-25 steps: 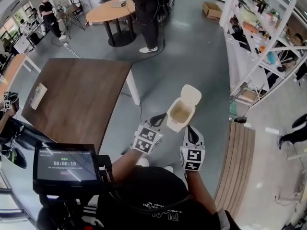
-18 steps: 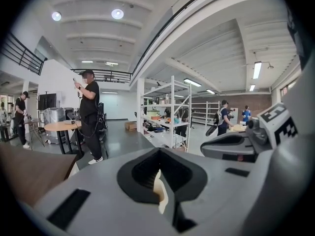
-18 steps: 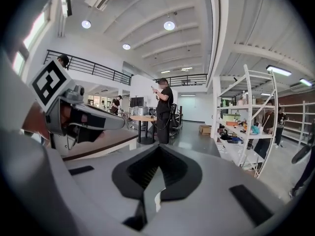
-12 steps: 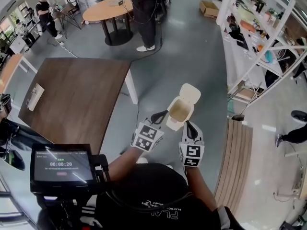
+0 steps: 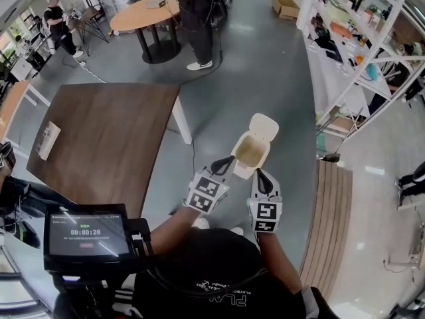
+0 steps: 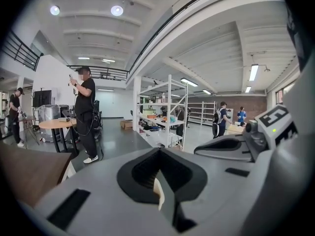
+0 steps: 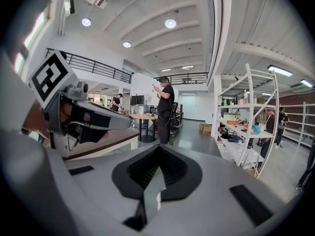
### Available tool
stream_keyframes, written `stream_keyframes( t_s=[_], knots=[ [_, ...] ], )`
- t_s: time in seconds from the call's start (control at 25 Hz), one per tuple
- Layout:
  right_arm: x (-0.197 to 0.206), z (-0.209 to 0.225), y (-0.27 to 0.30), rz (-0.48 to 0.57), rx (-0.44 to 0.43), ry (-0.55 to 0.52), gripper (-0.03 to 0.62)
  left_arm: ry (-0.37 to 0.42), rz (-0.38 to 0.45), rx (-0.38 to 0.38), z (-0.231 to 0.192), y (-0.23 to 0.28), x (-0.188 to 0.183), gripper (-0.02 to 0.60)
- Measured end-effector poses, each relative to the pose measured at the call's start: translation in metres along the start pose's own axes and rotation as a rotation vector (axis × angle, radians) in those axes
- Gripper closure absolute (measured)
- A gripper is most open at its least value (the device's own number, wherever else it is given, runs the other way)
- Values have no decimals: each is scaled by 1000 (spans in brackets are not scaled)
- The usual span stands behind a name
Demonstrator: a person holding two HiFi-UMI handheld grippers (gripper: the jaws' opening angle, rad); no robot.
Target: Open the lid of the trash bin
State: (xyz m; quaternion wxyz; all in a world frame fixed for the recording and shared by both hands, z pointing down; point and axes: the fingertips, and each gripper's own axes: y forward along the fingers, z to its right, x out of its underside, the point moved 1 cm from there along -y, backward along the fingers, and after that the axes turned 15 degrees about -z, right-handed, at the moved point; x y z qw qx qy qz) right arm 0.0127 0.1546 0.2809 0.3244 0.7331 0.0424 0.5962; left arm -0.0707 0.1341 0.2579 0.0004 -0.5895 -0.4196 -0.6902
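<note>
right of the brown table (image 5: 99, 138), the trash bin (image 5: 250, 157) stands on the floor at mid-frame, its lid (image 5: 263, 127) already tipped up on the far side. just below its near rim, the left gripper (image 5: 222, 164) and right gripper (image 5: 261, 177) are both pinched closed on nothing; the left looks nearer.

A: Over the trash bin (image 5: 242, 167)?
B: Open from near side; upright lid (image 5: 263, 126) walling off far side.
A: Left of it?
B: Bare floor (image 5: 265, 78), then table (image 5: 99, 138), well apart.
A: Right?
B: Floor, then slatted bench (image 5: 330, 218) and shelving (image 5: 332, 52).
</note>
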Motion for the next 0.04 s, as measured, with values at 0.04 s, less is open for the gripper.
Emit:
stream_keyframes(
  t_s=[0.04],
  knots=[
    [-2, -2, 1, -4, 0, -1, 595, 1, -2, 2, -3, -2, -1, 581]
  ],
)
